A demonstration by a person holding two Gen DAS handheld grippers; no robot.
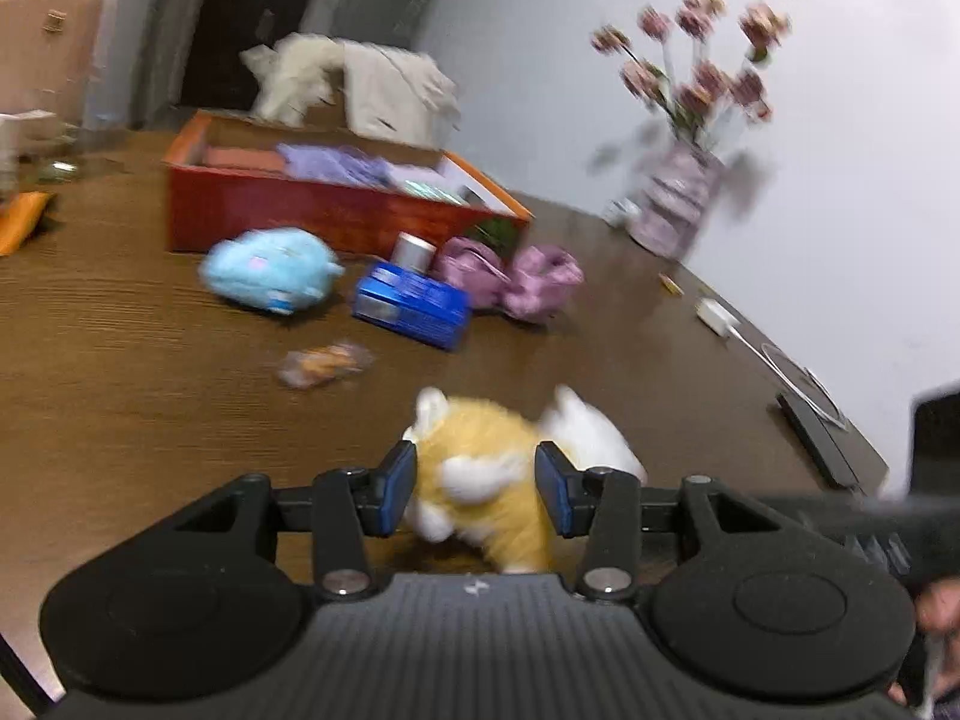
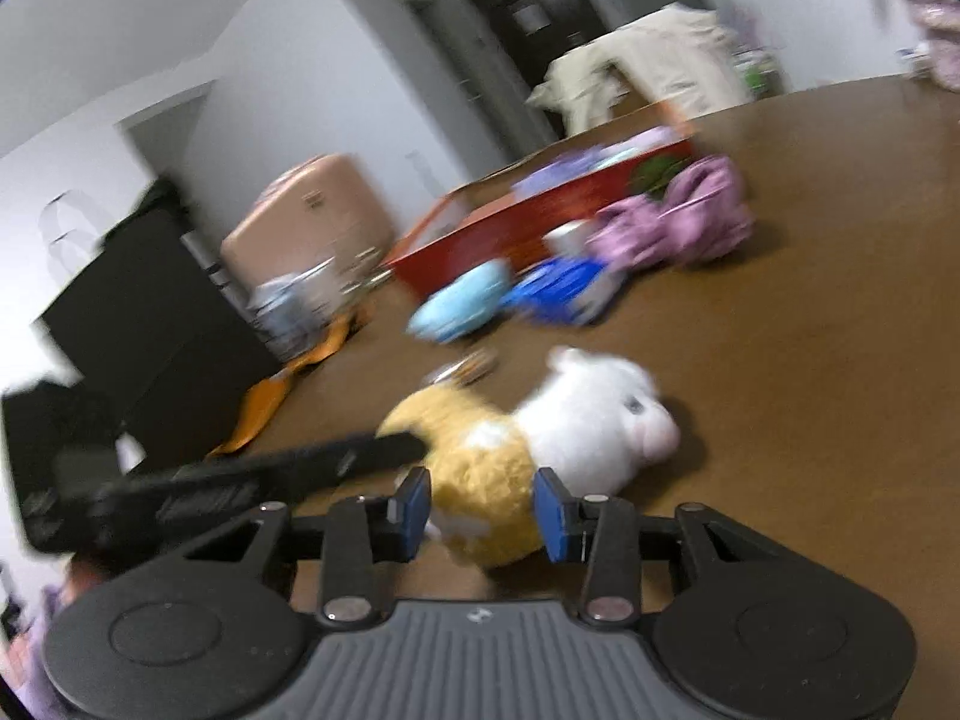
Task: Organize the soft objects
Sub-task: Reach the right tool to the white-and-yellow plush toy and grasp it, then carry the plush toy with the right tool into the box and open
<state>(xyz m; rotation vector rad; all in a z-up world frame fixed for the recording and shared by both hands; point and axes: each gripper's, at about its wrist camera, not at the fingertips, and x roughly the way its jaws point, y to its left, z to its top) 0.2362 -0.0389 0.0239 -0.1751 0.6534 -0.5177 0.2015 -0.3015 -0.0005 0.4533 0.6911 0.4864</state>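
Observation:
A yellow and white plush toy (image 1: pixel 474 438) lies on the brown table (image 1: pixel 120 390) close in front of both grippers. My left gripper (image 1: pixel 476 483) is shut on its yellow body, with the blue pads pressed against both sides. From the other side my right gripper (image 2: pixel 482 507) also clamps the yellow body, and the white head (image 2: pixel 588 414) sticks out to the right. A light blue plush (image 1: pixel 270 270) and a crumpled pink-purple cloth (image 1: pixel 522 276) lie farther back in front of a red box (image 1: pixel 300 210) that holds folded purple fabric.
A blue carton (image 1: pixel 414 303), a small metal can (image 1: pixel 413 252) and a wrapped snack (image 1: pixel 324 363) lie between me and the box. A vase of flowers (image 1: pixel 678 204) and a white charger (image 1: pixel 717 315) are by the wall. A pink suitcase (image 1: pixel 42 42) stands beyond the table.

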